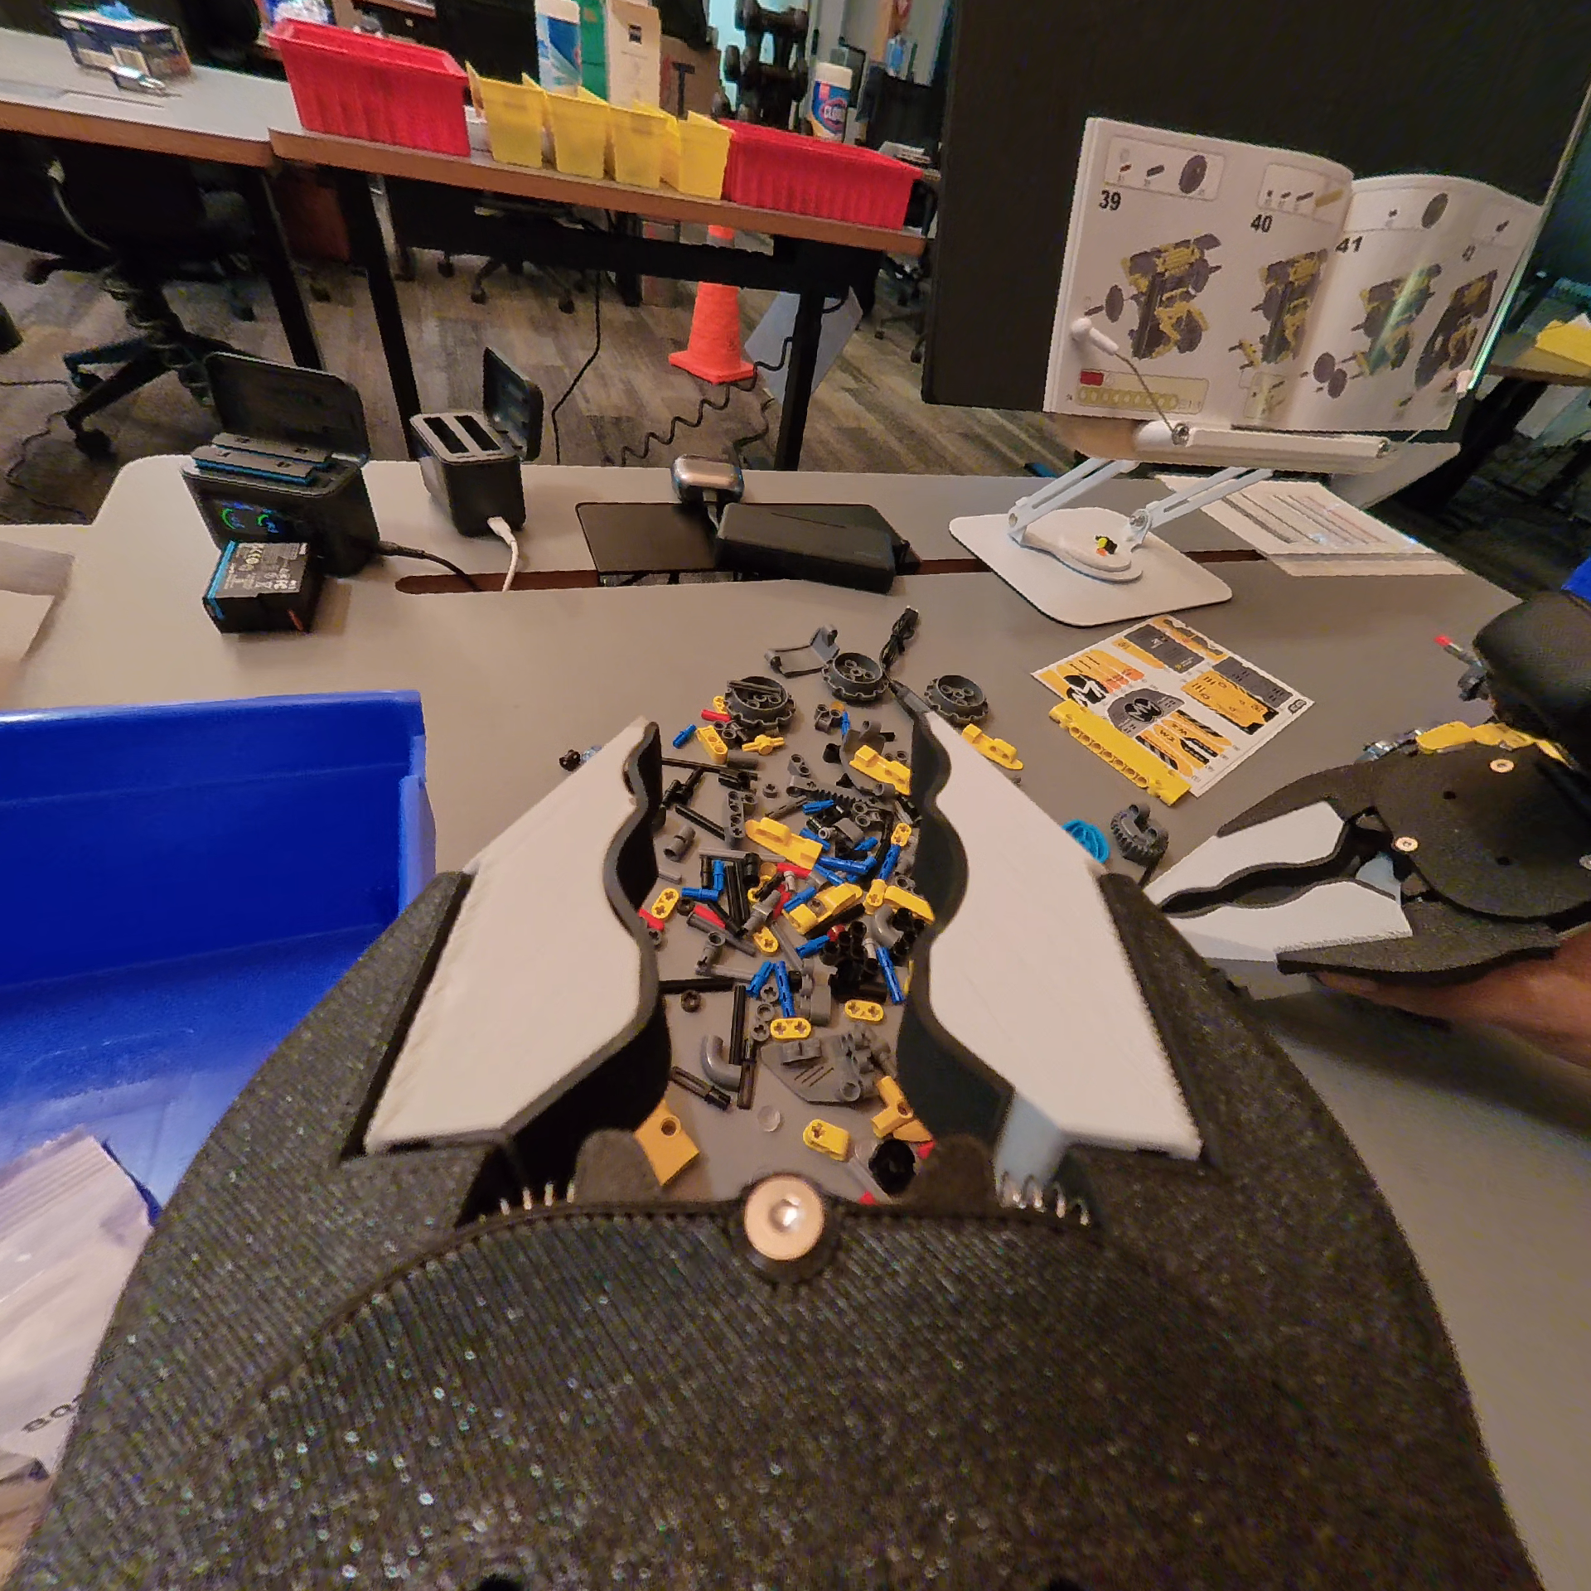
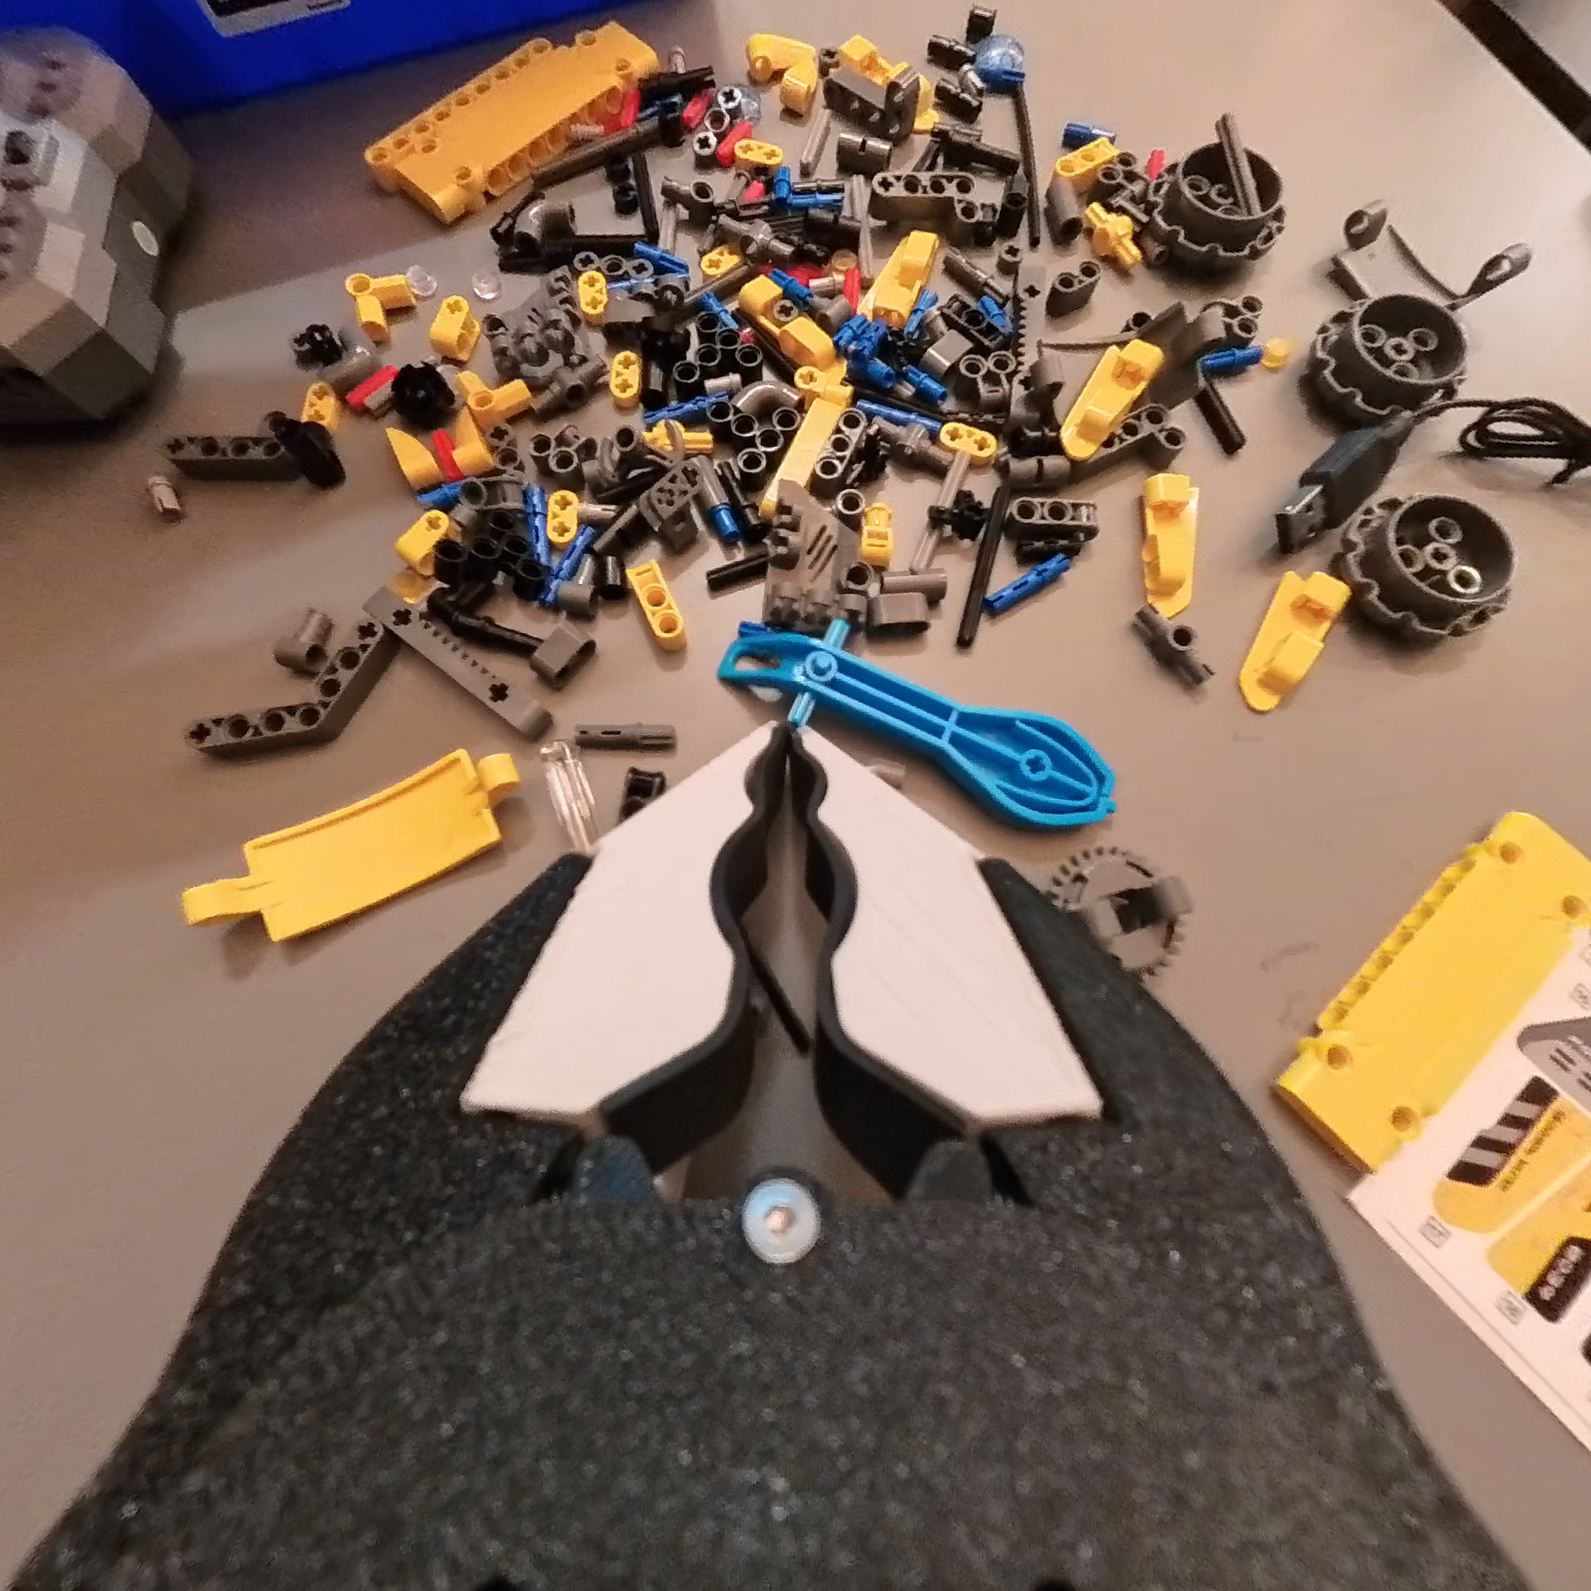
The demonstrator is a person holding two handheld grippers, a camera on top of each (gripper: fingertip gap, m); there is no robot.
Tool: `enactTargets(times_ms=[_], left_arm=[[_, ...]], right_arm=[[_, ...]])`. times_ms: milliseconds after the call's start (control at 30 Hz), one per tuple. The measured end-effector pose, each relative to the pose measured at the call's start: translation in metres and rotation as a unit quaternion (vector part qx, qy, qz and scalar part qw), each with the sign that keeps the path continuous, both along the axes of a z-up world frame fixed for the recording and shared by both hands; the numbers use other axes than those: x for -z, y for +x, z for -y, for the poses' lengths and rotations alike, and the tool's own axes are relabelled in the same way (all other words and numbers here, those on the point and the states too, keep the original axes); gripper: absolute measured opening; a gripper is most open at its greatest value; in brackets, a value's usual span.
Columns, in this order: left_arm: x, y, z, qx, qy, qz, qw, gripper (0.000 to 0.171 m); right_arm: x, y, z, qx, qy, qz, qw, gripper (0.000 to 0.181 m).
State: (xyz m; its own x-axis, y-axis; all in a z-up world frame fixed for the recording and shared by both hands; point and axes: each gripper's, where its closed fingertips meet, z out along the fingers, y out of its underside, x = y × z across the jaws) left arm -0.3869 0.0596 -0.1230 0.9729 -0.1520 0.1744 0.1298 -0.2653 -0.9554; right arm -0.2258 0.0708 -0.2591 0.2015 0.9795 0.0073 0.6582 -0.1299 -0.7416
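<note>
On the grey table (image 1: pixel 534 654), left to right: blue bin (image 1: pixel 198 826) at the edge; left gripper (image 1: pixel 779 740) spread wide, holding nothing, above the pile of small building pieces (image 1: pixel 801 895); right gripper (image 2: pixel 788 732) pinched tight, tips closed on a thin blue pin (image 2: pixel 820 680) crossing the blue tool (image 2: pixel 930 732); sticker sheet (image 1: pixel 1175 702) and yellow beam (image 1: pixel 1119 753) farther right
</note>
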Motion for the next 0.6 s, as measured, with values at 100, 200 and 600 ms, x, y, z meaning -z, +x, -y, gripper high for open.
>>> enactTargets(times_ms=[100, 200, 600], left_arm=[[-0.001, -0.002, 0.0, -0.005, 0.001, 0.003, 1.0, 0.057], [-0.003, -0.004, 0.001, -0.009, 0.007, 0.009, 1.0, 0.057], [-0.017, -0.004, 0.007, 0.007, 0.044, 0.058, 0.997, 0.059]], right_arm=[[-0.001, -0.002, 0.004, -0.009, 0.001, -0.002, 1.0, 0.0], [-0.001, -0.003, 0.006, -0.015, 0.003, -0.003, 1.0, 0.0], [-0.003, -0.005, 0.01, -0.026, -0.011, -0.016, 0.999, 0.0]])
